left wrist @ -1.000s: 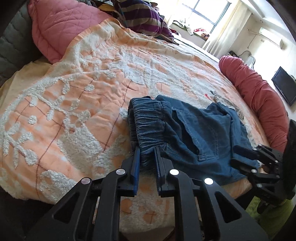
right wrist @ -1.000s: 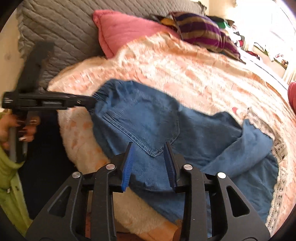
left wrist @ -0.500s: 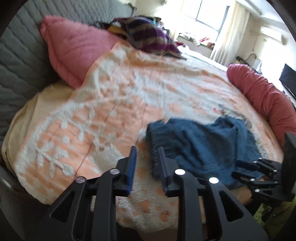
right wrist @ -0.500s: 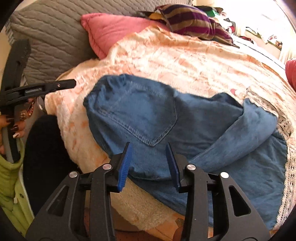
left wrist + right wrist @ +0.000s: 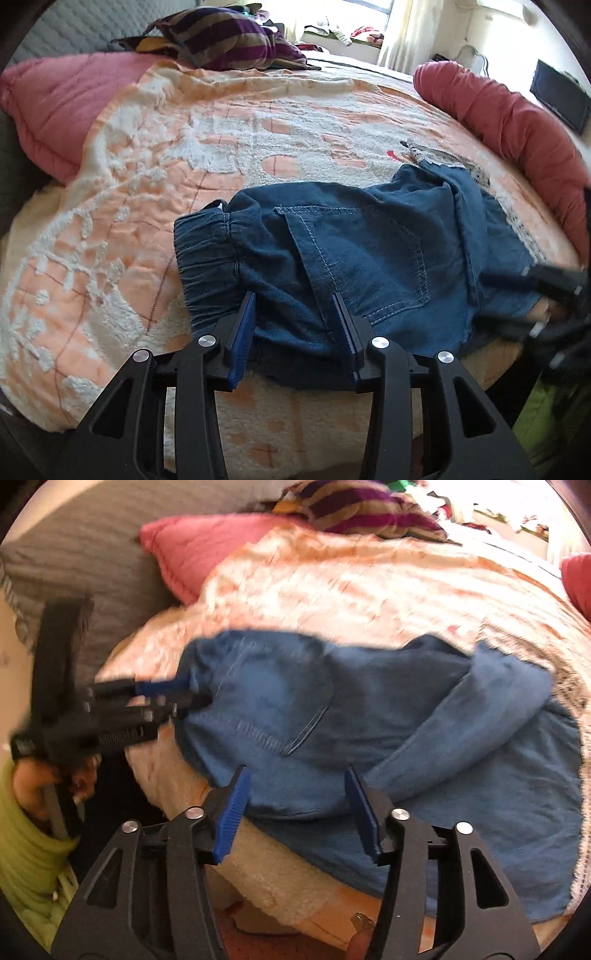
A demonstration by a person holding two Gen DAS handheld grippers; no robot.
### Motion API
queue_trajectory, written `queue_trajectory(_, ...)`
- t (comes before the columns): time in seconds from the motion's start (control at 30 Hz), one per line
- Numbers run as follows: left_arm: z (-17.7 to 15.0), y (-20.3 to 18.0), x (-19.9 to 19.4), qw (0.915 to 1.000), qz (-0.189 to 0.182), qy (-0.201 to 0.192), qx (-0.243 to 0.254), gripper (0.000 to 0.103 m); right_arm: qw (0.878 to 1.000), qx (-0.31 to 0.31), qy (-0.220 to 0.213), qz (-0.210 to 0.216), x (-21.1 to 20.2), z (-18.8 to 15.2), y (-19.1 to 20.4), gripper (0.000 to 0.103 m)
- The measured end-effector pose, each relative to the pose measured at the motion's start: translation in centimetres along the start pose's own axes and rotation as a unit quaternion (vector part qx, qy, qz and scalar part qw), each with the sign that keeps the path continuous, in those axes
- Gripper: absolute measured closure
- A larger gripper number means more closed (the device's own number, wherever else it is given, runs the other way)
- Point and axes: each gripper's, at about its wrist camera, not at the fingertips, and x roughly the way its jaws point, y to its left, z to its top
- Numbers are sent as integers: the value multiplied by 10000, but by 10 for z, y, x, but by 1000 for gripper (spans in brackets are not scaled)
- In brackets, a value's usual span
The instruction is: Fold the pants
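Now, pants (image 5: 354, 258): blue denim, folded, on the peach bedspread (image 5: 221, 129).
Left gripper (image 5: 295, 328): jaws opening, denim between, unpinched.
Right gripper (image 5: 293, 805): jaws opening, denim between, unpinched.

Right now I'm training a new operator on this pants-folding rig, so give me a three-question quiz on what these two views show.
1. True or false: the blue denim pants lie on the peach and white tufted bedspread.
2. Which end lies nearest the left gripper: A the elastic waistband, B the leg hems?
3. What colour is the quilted pillow at the headboard?

Key: 1 true; 2 A; 3 pink.
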Motion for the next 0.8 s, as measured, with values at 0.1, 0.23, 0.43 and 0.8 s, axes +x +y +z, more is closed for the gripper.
queue_trajectory(0.1,8,-4,-22,9997,49,-256,29,60,9993,157,-272,-181,-20,12,-18,44)
queue_trajectory(0.23,25,-21,-56,9968,-85,-748,270,39,9952,411,-562,-692,-41,35,-54,31)
queue_trajectory(0.43,49,-71,-42,9934,-677,-689,624,29,9840,815,-436,-1521,-35,83,-122,19)
queue_trajectory(0.8,36,-147,47,9856,-1597,250,497,29,9736,962,236,-2055,29,146,-201,16)
